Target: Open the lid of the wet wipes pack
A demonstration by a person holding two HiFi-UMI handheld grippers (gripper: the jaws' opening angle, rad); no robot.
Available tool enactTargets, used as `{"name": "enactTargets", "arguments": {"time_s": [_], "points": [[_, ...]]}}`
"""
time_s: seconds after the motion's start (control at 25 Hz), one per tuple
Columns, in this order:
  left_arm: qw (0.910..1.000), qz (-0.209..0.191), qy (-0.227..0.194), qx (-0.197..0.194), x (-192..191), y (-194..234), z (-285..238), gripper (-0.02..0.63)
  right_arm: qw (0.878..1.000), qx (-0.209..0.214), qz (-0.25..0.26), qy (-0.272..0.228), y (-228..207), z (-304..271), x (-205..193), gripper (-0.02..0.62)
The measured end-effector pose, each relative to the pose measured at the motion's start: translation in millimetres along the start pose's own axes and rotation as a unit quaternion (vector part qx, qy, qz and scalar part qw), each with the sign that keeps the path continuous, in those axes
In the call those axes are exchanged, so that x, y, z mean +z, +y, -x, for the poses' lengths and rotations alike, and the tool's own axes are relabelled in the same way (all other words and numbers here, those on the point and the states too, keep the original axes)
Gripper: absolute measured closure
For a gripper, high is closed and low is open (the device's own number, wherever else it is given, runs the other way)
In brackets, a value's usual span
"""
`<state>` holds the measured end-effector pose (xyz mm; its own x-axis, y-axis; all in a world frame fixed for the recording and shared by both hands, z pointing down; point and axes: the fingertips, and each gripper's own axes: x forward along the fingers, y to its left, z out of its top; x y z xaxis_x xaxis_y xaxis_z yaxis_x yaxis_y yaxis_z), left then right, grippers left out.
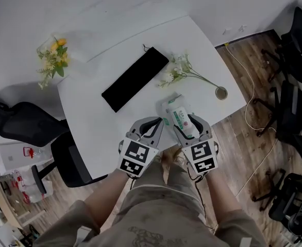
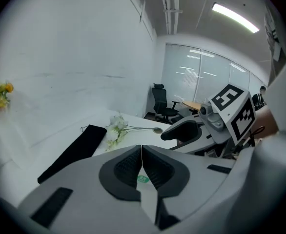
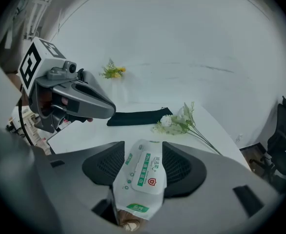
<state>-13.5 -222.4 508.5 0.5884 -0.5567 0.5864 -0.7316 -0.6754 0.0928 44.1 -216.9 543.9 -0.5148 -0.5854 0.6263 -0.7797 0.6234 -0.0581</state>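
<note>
Wet wipes pack point(image 1: 175, 113) at near right edge of bench point(image 1: 89, 112), lid flat, unopened. Right claw point(image 3: 143, 147) wide open astride pack, apparently not clamping. Left claw point(image 2: 141, 152) closed, empty, just left. Whole opening remains.

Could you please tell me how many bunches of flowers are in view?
2: a yellow bunch beyond the table's far left corner, and a white bunch lying on the table, right of the black pouch.

Both arms reach forward and down, side by side. The left gripper point(image 1: 158, 122) has its jaws pressed together on nothing. Just to its right, the right gripper point(image 1: 186, 122) gapes wide, with the wipes pack point(image 3: 144, 172) between its jaws.
</note>
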Motion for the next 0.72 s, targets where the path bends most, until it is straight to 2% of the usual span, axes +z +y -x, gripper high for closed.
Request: {"name": "enactTargets", "arguments": {"time_s": [0.16,0.4,0.52,0.72], "points": [[0.9996,0.01,0.024,-0.009,-27,2,-26,0.586,1.0,0.004,0.013,0.019,1,-25,-21,0.344],[0.9978,0.026,0.058,-0.022,-71,5,-55,0.586,0.998,-0.019,0.041,0.051,-2,-49,-52,0.344],[0.9967,0.025,0.07,-0.033,-86,3,-66,0.586,0.996,-0.036,0.069,0.053,-3,-57,-59,0.344],[0.9949,0.012,0.089,-0.046,-104,-5,-84,0.586,0.995,-0.042,0.077,0.039,-3,-61,-60,0.346]]}}
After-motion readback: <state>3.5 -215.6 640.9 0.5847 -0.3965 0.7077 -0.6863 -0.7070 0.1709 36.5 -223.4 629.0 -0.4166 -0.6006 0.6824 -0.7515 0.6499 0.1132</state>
